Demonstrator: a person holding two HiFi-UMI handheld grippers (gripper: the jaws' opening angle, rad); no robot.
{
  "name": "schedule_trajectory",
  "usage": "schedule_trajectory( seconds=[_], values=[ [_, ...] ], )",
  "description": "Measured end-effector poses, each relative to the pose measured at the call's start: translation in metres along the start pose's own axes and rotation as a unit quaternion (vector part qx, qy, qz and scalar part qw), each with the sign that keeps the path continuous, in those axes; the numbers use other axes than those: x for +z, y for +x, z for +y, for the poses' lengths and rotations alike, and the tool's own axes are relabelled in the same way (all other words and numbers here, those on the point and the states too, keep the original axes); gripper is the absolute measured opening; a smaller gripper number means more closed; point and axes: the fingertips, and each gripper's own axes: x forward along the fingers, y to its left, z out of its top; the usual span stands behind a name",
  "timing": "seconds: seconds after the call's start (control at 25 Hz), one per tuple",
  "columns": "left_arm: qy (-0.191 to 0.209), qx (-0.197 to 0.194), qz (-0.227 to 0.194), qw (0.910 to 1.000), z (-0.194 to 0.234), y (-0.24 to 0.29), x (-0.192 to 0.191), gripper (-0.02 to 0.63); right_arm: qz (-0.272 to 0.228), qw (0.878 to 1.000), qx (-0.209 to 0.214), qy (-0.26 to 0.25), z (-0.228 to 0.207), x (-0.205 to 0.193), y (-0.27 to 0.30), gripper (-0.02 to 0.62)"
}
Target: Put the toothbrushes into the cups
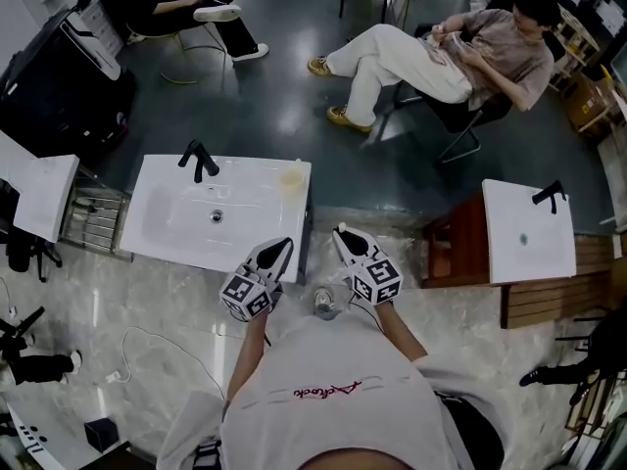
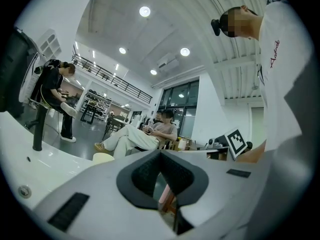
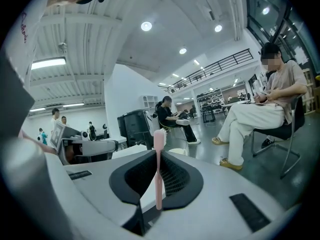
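Note:
My right gripper (image 3: 159, 156) is shut on a pink toothbrush (image 3: 159, 174), which stands upright between the pads with its bristle end on top. A pale yellow cup (image 1: 291, 177) stands on the white sink counter (image 1: 167, 189) near its far right corner; it also shows as the cup (image 3: 176, 151) just past the right jaws and as the cup (image 2: 103, 157). Both grippers hover at the counter's front edge, left gripper (image 1: 284, 247) and right gripper (image 1: 341, 231) side by side. The left gripper (image 2: 161, 154) has its pad tips touching; a pinkish shape in the gap behind them is unclear.
A black faucet (image 1: 199, 160) stands at the back of the basin. A second white counter (image 1: 524, 233) with a wooden cabinet (image 1: 460, 253) is at the right. A seated person (image 1: 441, 52) is beyond. A small clear round object (image 1: 326, 304) sits between the grippers, near my chest.

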Motion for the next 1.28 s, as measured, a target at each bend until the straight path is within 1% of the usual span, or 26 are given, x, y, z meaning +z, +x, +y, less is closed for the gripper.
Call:
schedule_trajectory(
  seconds=[0.24,0.56,0.8,1.0,1.28],
  values=[
    [-0.007,0.022,0.002,0.9997,0.02,0.011,-0.002,0.014,0.018,1.0,0.013,0.013,-0.019,-0.012,0.023,0.026],
    [-0.022,0.039,0.009,0.999,0.038,0.012,-0.01,0.014,0.042,0.999,0.026,0.023,-0.021,-0.03,0.043,0.026],
    [-0.021,0.047,0.004,0.9987,0.049,0.017,-0.008,0.014,0.051,0.998,0.038,0.02,-0.026,-0.034,0.061,0.026],
    [-0.023,0.059,-0.002,0.998,0.062,0.016,-0.005,0.014,0.037,0.998,0.054,0.0,-0.032,-0.013,0.091,0.026],
    [-0.026,0.074,-0.01,0.9969,0.073,0.02,-0.003,0.014,-0.008,0.997,0.073,-0.037,-0.047,0.045,0.135,0.026]
  ],
)
